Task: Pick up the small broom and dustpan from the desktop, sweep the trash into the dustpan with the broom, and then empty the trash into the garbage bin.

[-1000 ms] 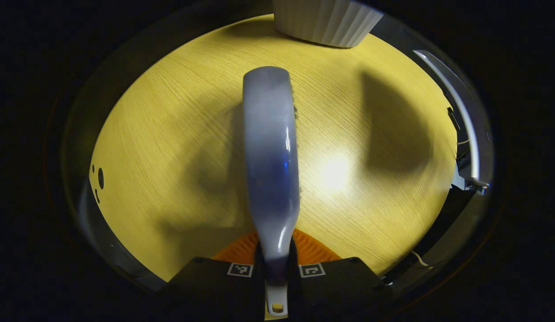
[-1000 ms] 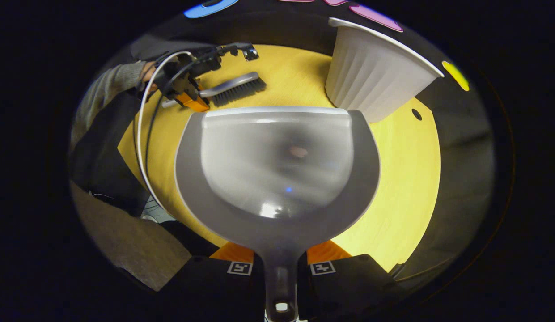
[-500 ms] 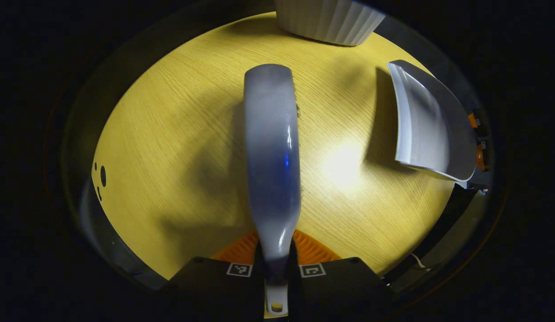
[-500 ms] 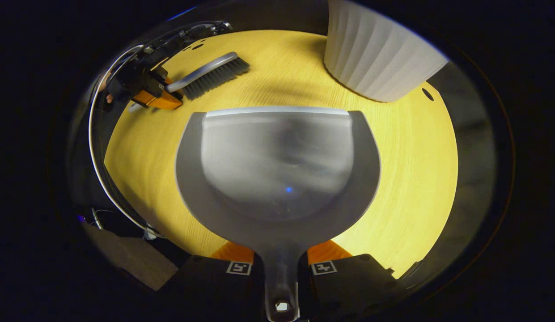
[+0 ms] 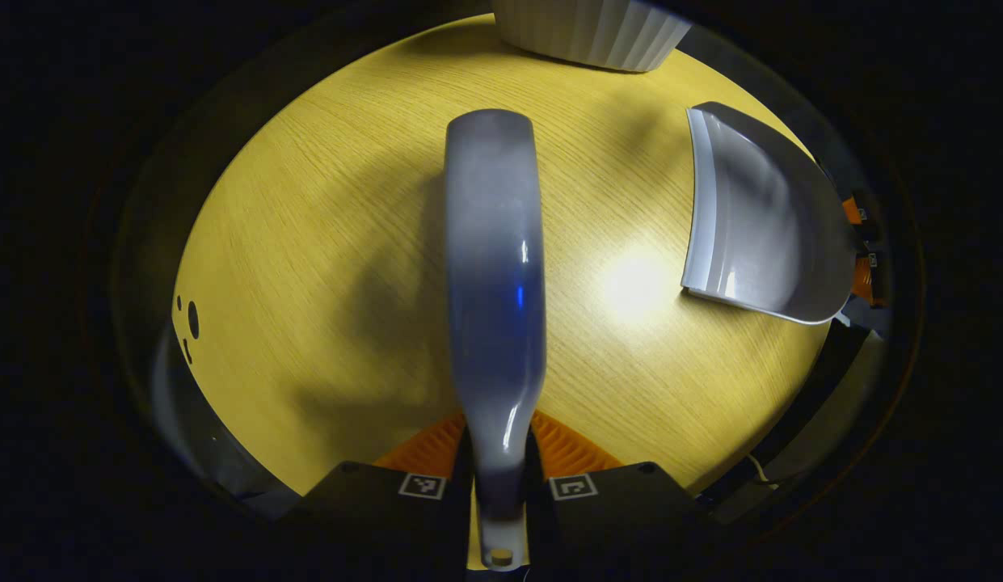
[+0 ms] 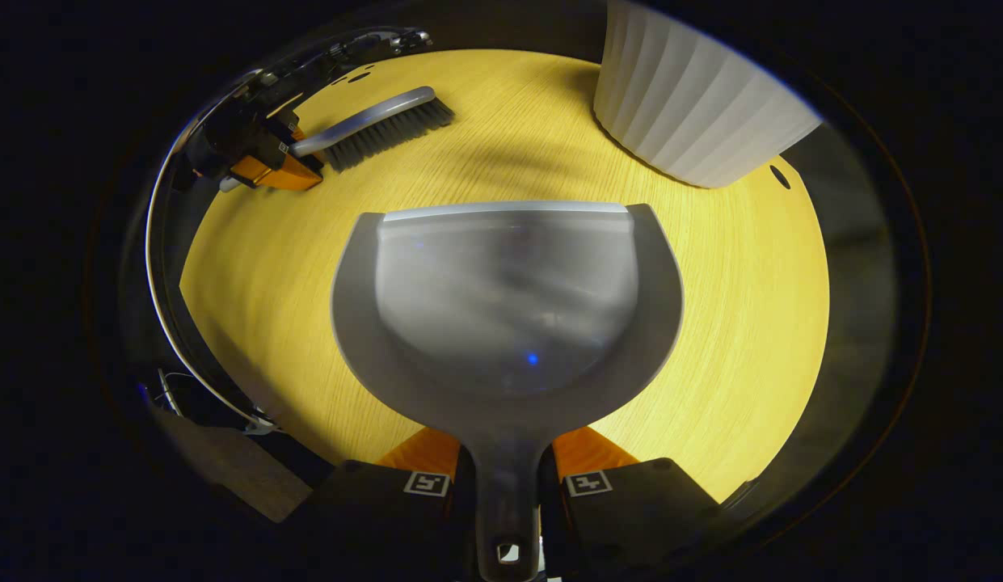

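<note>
Yellow wooden desktop lies under both tools. The left gripper is clenched on the broom handle, so the head reaches forward over the wood. The right gripper grasps the dustpan handle, mouth pointing ahead, low over the desktop. Beyond its lip stands the white ribbed garbage bin. No trash is visible.

dim booth, lit from above. bright glare spot on the wooden desktop beside the broom; soft broad shadows left of it. slight blur on the dustpan interior. strong fisheye bending and darkening toward the edges of both views.
</note>
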Available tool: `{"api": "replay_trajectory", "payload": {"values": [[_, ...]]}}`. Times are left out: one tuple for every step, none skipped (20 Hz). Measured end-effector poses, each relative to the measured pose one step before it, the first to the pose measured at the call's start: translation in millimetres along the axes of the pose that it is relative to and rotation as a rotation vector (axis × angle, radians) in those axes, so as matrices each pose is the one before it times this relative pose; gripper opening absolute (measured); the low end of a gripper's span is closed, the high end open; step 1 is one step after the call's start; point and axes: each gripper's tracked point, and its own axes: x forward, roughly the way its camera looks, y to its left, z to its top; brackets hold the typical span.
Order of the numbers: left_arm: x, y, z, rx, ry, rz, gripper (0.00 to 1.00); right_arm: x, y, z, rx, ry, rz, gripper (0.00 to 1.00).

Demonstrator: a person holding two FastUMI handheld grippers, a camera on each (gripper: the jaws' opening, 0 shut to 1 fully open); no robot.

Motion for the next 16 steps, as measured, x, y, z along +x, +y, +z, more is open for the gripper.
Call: {"api": "replay_trajectory", "payload": {"values": [[1.20,-0.93,-2.88,-0.00364,0.00727,-0.00324,0.36,-4.11,-1.61,-1.51,0.00078,-0.00061,0.00461,0.46],[0.28,-2.51,-0.36,-0.00423,0.00338,-0.00693,0.51,-2.65,-2.20,0.22,0.00062,-0.00779,0.00513,0.42],[-1.30,-2.44,-2.30,-0.00437,0.00065,-0.00935,0.59,-1.85,-1.01,1.40,0.00465,-0.00703,0.00716,0.47],[-2.16,-0.58,-1.39,0.00060,-0.00374,-0.00113,0.76,-0.91,1.61,-0.03,0.00672,-0.00223,0.01629,0.40],[-2.90,0.24,-0.06,0.00370,-0.01213,0.00367,0.84,-3.29,1.89,-0.50,0.00715,-0.00542,0.01238,0.49],[-3.86,2.50,1.67,0.00475,-0.01819,0.01293,0.95,-4.78,2.08,-0.63,-0.00018,-0.00706,0.00654,0.58],[-3.66,3.77,0.64,0.00271,-0.01714,0.01820,0.97,-6.52,3.58,-0.22,-0.00364,-0.00567,0.00946,0.66],[-4.73,3.95,0.83,0.00383,-0.01637,0.01961,0.98,-6.46,1.01,-1.45,-0.00759,-0.00102,0.00250,0.65],[-4.91,3.88,1.11,0.00729,-0.01930,0.01667,0.98,-7.32,0.33,-2.02,-0.01127,-0.00217,0.00301,0.88],[-5.24,1.92,2.17,0.01158,-0.02449,0.00917,0.98,-4.44,1.61,-3.22,-0.01066,-0.00354,0.00577,0.93],[-6.57,1.71,1.06,0.00992,-0.02154,0.00754,0.98,-5.75,3.87,-0.47,-0.00578,-0.00543,0.00767,1.00],[-8.05,0.25,0.02,0.00855,-0.02037,0.01198,0.98,-6.20,1.73,1.68,-0.00225,-0.01256,0.00505,1.00],[-7.26,0.58,1.14,0.00882,-0.02283,0.01199,0.98,-6.06,1.66,1.94,-0.00091,-0.01261,0.00689,0.99],[-8.74,0.14,1.67,0.00964,-0.02504,0.01155,0.98,-6.94,2.43,2.59,-0.00011,-0.01738,0.00569,0.99],[-9.65,0.24,1.87,0.01008,-0.02808,0.01343,0.98,-8.09,1.73,3.53,0.00216,-0.01697,0.00431,0.99],[-9.70,-0.24,1.59,0.00903,-0.02873,0.00990,0.98,-10.55,1.40,5.37,0.00228,-0.02352,0.00374,0.99]]}}
